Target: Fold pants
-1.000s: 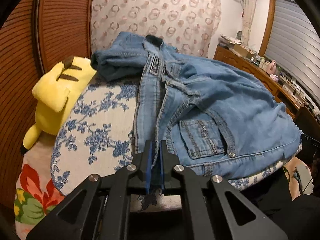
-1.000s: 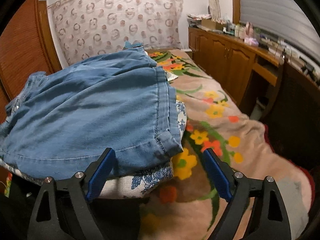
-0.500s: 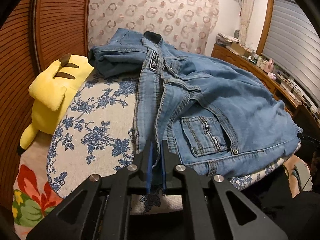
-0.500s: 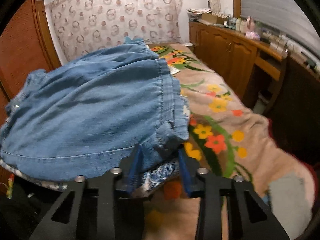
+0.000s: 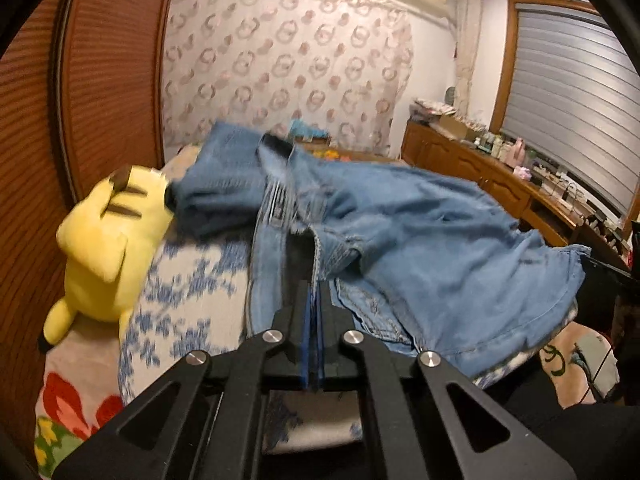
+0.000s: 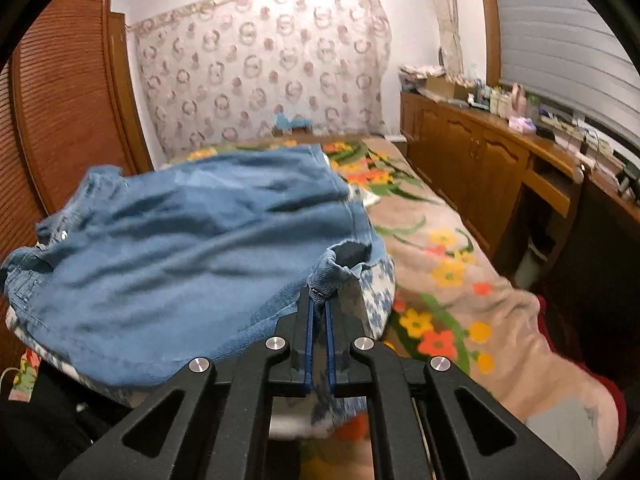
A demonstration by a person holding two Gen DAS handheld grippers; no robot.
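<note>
Jaws of both grippers (image 5: 313,292) (image 6: 319,300) tight on pants (image 5: 420,240) hem edges.

Yellow plush toy (image 5: 106,240) far left of left gripper, lying against brown louvered door (image 5: 80,92). Blue-floral white pillow (image 5: 188,300) just left of it. Floral blanket (image 6: 444,272) right of right gripper. Wooden cabinet (image 6: 472,160) far right, clutter on top. Patterned curtain (image 6: 260,68) ahead. Window blinds (image 5: 576,104) upper right.

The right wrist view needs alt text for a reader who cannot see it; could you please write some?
The right gripper is shut on the near corner of blue denim pants lying across a floral bed. Wooden cabinets line the right wall.
</note>
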